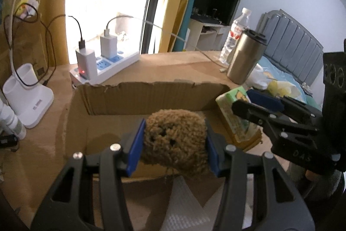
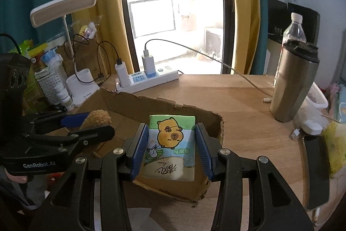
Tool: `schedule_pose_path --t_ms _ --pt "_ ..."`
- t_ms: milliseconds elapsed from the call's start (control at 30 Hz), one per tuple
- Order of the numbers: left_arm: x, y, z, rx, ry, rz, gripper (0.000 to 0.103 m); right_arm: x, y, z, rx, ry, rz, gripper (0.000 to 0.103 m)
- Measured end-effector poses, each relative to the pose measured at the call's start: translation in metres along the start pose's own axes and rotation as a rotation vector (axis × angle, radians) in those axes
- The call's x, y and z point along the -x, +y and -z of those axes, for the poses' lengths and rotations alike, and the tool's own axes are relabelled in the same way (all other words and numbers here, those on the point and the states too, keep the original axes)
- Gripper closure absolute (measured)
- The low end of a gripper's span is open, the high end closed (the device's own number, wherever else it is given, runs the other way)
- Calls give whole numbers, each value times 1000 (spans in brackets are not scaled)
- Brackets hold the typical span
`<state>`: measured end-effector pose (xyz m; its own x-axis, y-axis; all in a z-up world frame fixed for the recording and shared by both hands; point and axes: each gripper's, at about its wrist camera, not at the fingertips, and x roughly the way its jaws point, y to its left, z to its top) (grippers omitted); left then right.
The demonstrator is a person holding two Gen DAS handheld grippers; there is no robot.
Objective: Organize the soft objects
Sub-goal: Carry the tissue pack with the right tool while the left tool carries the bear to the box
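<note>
1. Over on the left, the left hand-held gripper (image 1: pixel 174 144) has its blue pads squeezed onto a fuzzy brown plush toy (image 1: pixel 175 142), held above the open cardboard box (image 1: pixel 151 96) on the desk (image 2: pixel 248 101).
2. Right beside it, the right hand-held gripper (image 2: pixel 172 148) is clamped on a tissue pack (image 2: pixel 170 146) with a cartoon capybara, over the box's right end.
3. Further right stand a steel tumbler (image 2: pixel 292 88) and a water bottle (image 2: pixel 295 27).

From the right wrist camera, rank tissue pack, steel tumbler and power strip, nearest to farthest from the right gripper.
1. Tissue pack: between the right gripper fingers, over the cardboard box.
2. Steel tumbler: on the table, to the right.
3. Power strip: at the back by the window.
</note>
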<state>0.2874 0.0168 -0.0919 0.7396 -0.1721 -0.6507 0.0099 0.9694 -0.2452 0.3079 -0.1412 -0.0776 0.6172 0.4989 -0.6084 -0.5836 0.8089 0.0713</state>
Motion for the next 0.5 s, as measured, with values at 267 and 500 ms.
schedule_pose_path --t_ms 267,500 --pt "-23 4 4 8 69 1 49 -20 -3 5 -7 52 -10 55" --pt "-34 10 5 37 116 3 45 -26 0 5 -3 74 -15 52"
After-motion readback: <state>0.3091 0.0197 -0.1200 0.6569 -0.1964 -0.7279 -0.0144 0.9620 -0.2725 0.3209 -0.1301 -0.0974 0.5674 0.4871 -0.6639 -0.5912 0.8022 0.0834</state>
